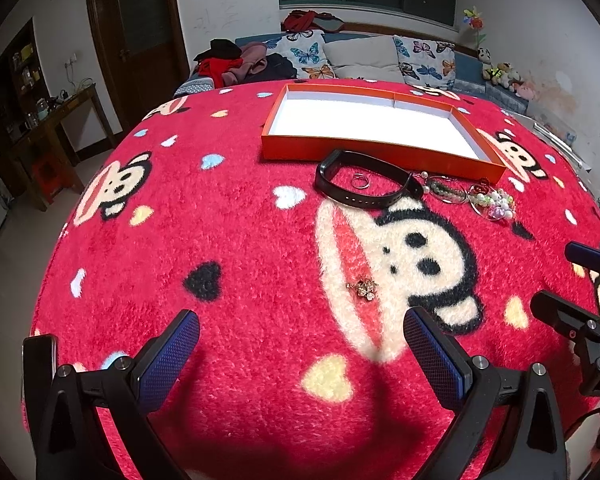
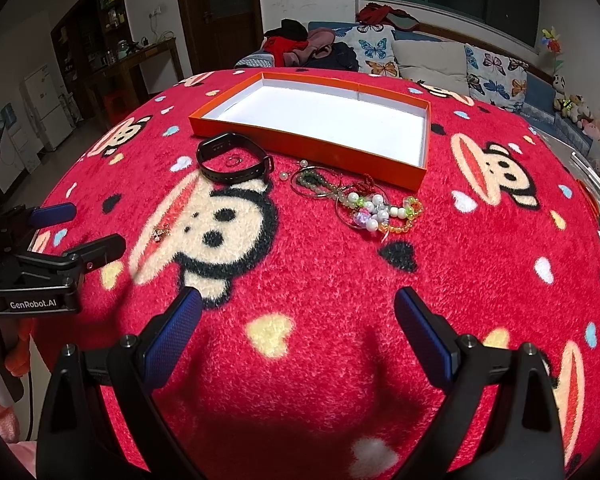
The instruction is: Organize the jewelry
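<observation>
Gold brooch (image 1: 363, 287): small and alone on the red fleece blanket (image 1: 220, 216), on the cream of a monkey face, well apart from the other pieces. It lies just ahead of my left gripper (image 1: 300, 334) and between the lines of its fingers, so I judge it the first pick.
Black band (image 2: 233, 160): lies looped just before the near wall of the orange tray (image 2: 284, 133), with a thin ring (image 2: 233, 161) inside the loop. The ring is slight; it may sink into the pile.
Bead bracelets (image 2: 374, 210): a heap of pearl, green and coloured strands with wire hoops, to the right of the band and near the tray's right corner. They overlap, so I expect them to snag and lift together.
Tray: shallow, white floor bare, nothing in it yet; all the jewelry sits outside it, close to its front wall. I take it as the place for everything.
Left gripper: jaws spread wide, nothing between them, low over the blanket.
Right gripper (image 2: 298, 314): also spread wide and empty, facing the bead heap, which suits it as that hand's share.
Split: each tool fronts the pieces on its own side, so my hands need not cross.
</observation>
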`<control>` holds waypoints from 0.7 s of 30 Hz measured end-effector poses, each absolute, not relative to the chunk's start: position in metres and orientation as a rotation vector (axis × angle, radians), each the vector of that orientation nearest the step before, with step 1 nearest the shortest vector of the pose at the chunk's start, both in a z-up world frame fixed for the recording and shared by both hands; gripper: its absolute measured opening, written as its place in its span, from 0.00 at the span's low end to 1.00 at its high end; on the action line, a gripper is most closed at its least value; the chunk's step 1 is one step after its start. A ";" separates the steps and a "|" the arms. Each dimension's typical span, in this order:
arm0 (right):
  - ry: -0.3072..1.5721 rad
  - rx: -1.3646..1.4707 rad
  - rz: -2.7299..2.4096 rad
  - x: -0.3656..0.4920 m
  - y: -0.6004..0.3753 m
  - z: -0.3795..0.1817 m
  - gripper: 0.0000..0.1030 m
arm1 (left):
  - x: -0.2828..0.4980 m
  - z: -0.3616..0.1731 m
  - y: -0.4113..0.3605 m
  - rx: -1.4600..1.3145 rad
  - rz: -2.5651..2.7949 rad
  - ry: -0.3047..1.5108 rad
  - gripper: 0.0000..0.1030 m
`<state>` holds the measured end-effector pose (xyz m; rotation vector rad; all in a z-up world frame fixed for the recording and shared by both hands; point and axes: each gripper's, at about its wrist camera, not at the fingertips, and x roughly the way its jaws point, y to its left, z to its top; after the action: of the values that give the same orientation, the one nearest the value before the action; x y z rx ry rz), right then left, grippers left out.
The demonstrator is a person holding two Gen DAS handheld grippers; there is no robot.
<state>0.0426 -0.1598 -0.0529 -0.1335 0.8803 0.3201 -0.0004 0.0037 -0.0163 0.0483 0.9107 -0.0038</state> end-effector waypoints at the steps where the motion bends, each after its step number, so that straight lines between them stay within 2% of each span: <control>1: 0.882 -0.131 0.320 0.043 -0.161 -0.053 0.95 | 0.000 -0.017 0.004 0.049 -0.004 0.911 1.00; 21: 0.912 -0.121 0.354 0.057 -0.159 -0.062 0.94 | 0.006 -0.024 0.008 0.044 -0.010 0.922 1.00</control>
<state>0.0573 -0.1594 -0.0617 -0.1213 0.9121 0.3539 0.0062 0.0081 -0.0240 0.0435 0.9219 -0.0101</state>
